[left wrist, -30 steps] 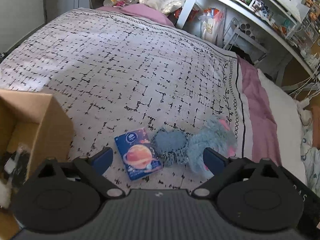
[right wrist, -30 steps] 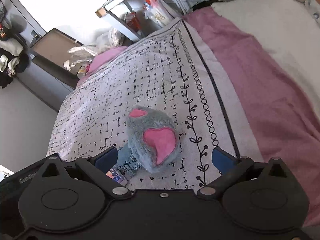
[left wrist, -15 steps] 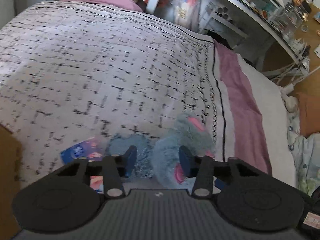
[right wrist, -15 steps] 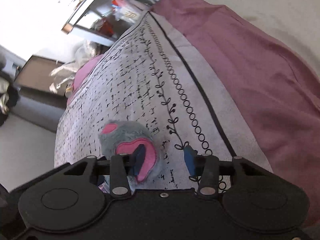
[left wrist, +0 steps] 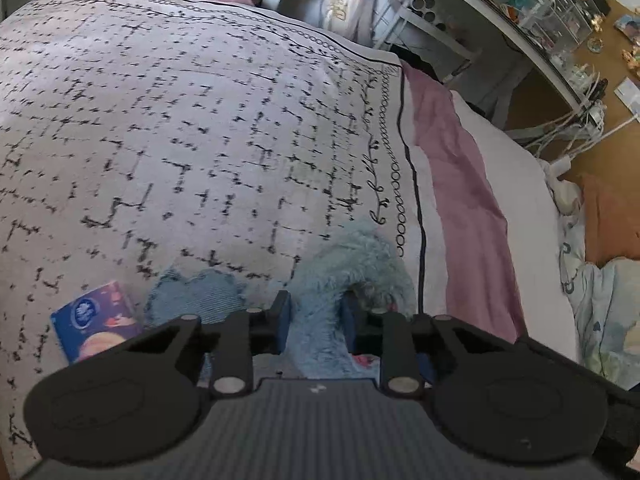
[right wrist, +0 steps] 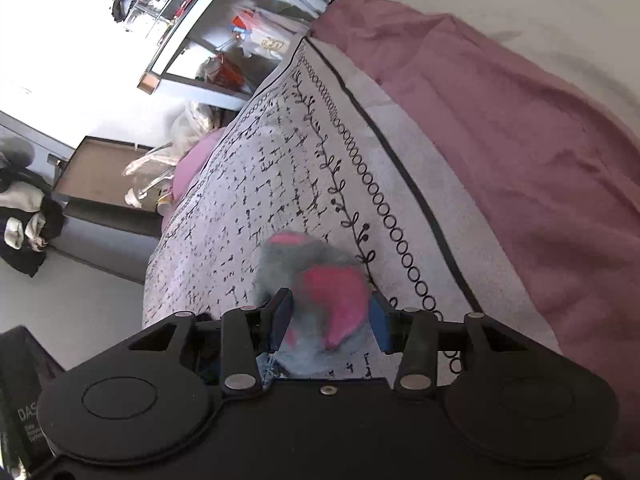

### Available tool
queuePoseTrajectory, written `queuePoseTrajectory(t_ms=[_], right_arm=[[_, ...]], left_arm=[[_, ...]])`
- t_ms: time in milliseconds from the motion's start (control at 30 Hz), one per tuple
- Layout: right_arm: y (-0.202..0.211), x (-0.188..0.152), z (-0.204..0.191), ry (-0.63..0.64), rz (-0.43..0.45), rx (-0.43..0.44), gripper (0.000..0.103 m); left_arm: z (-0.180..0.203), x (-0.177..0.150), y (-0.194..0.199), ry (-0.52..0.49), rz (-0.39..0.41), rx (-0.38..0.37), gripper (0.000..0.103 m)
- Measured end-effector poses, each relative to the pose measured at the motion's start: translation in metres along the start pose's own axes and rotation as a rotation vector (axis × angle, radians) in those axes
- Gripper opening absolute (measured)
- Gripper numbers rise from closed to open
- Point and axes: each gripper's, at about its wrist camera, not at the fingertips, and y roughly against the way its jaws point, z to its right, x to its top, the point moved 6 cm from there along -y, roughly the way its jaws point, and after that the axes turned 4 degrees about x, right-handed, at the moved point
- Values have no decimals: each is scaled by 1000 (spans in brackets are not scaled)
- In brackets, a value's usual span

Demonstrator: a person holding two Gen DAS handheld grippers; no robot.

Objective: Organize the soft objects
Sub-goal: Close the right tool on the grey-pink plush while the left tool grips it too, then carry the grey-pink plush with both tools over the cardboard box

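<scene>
A fluffy blue-grey plush toy (left wrist: 360, 256) with pink ears lies on the patterned bedspread (left wrist: 200, 120). My left gripper (left wrist: 315, 316) has its jaws closing, and the blue pads squeeze the toy's furry body between them. In the right wrist view the same plush toy (right wrist: 316, 268) shows its pink ear, and my right gripper (right wrist: 330, 320) is shut on that end, a pad on each side. A denim heart-shaped cushion (left wrist: 196, 292) lies just left of the toy, touching it. A small blue printed packet (left wrist: 94, 324) lies further left.
A mauve blanket (left wrist: 460, 200) and white sheet cover the bed's right side. A cluttered white desk (left wrist: 500, 12) with shelves stands beyond the bed. In the right wrist view a brown open case (right wrist: 104, 172) and dark clothes (right wrist: 24, 224) lie on the floor.
Both grippers came down onto the plush toy and went from wide open to closed around it. The cardboard box has left the left wrist view.
</scene>
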Motion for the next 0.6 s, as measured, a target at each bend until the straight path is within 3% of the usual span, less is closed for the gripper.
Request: queuePoseTrajectory(t_ms=[133, 300, 600], right_arm=[[-3, 3, 10, -39, 6, -1, 43], [-16, 0, 20, -97, -35, -3, 26], [-12, -7, 5, 25, -28, -66, 19]], left_arm=[[9, -1, -5, -19, -2, -5, 25], [11, -1, -7, -6, -11, -10, 24], [10, -3, 0, 8, -25, -10, 21]])
